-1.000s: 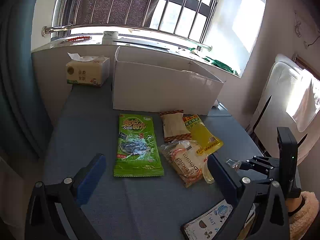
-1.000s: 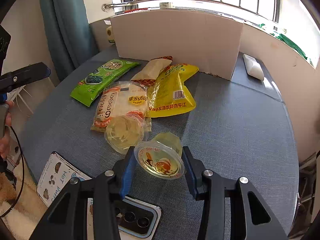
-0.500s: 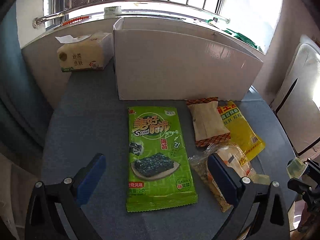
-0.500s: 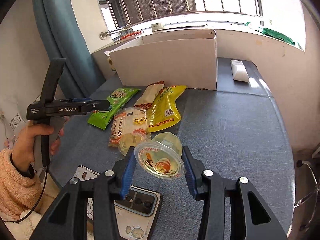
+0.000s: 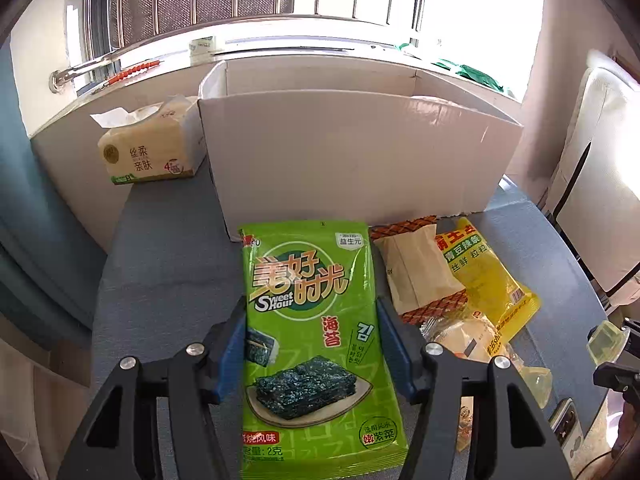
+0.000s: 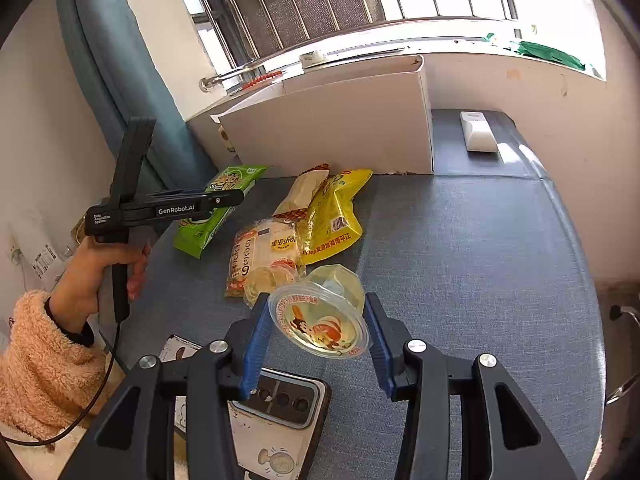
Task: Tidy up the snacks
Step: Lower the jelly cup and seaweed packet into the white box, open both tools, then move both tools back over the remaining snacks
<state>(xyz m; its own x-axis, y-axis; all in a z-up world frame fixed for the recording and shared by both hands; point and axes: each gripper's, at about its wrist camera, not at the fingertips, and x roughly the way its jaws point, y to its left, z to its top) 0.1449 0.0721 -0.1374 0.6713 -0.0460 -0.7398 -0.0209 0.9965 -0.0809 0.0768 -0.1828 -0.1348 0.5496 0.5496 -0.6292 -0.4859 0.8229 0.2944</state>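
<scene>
Green foil fills the middle of the left wrist view: the seaweed snack packet (image 5: pixel 316 344) lies flat on the blue-grey desk (image 5: pixel 168 280), lengthwise between the blue pads of the left gripper (image 5: pixel 310 340). Those jaws have just been closing and now sit against both long edges of the packet, pinching it. Just beyond its far end stands the open white cardboard box (image 5: pixel 352 152), with a tissue pack (image 5: pixel 148 152) to its left against the wall.

To the right of the green packet lie a beige wafer packet (image 5: pixel 416 272) and a yellow snack bag (image 5: pixel 484 276), overlapping at their edges, and nearer the camera a clear bag of bread (image 5: pixel 460 336).

In the right wrist view, the right gripper (image 6: pixel 318 320) holds a clear jelly cup (image 6: pixel 320 316) tilted above the desk, its printed lid facing the camera; the jaws are pinched on the cup's sides. A second jelly cup (image 6: pixel 268 280) rests on the desk beside the bread bag. Below the cup lies a phone (image 6: pixel 280 404), camera side up. At the left edge, a hand (image 6: pixel 96 276) in a fluffy peach sleeve (image 6: pixel 44 364) grips the left gripper's handle over the green packet.
</scene>
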